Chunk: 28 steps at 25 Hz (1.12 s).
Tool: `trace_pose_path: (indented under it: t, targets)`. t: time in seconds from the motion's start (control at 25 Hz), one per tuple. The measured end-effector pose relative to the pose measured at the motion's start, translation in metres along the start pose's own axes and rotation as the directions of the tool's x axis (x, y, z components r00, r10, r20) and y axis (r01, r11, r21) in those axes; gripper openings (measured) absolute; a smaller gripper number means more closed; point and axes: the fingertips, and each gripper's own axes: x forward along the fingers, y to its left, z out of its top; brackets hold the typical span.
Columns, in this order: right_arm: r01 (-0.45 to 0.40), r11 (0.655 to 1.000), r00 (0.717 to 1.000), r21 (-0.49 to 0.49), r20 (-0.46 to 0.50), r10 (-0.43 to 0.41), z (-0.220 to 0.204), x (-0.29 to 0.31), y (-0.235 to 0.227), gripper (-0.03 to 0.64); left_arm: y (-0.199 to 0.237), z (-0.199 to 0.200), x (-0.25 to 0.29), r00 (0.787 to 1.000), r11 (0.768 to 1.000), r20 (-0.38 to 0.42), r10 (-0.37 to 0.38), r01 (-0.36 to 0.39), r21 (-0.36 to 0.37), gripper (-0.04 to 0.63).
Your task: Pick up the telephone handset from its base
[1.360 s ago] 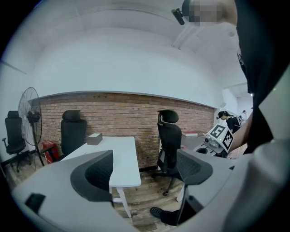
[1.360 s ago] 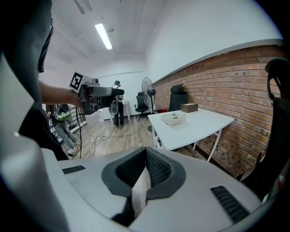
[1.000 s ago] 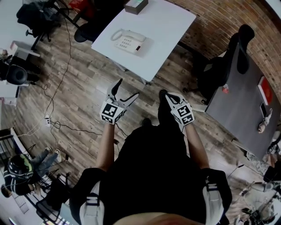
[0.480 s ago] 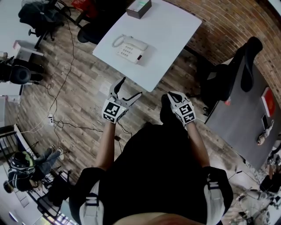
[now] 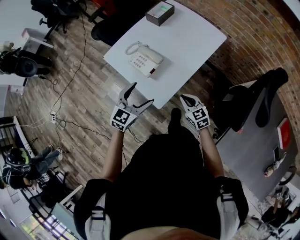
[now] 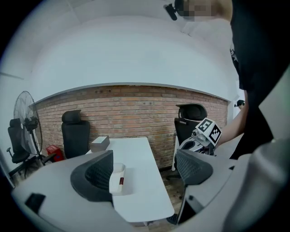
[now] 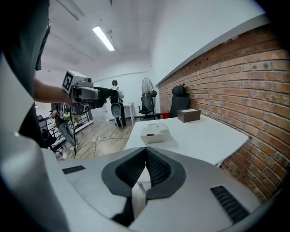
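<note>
With the left tongs (image 5: 142,93) spread and the right tongs (image 5: 185,99) pressed together, both just short of the surface (image 5: 192,40), the handset (image 5: 134,48) lies on its base (image 5: 150,62) near the left edge, where a hasty lift could pull the base off by a cord I cannot quite see.

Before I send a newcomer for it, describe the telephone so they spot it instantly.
Find the white table beside the brick wall. Two things sit on it: the telephone is the low white one nearer the person, with keypad and handset; the other is a dark box at the far end.
</note>
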Motion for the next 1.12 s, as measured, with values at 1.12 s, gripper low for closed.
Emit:
trace_pose_path:
  t: [1.12]
  targets:
    - [-0.154,0.988,0.988,-0.009,-0.002,0.154,0.01,0.027,-0.084,-0.003,0.052,0.002,0.08,0.993,0.997,-0.104,0.056,-0.061,-0.051,0.428]
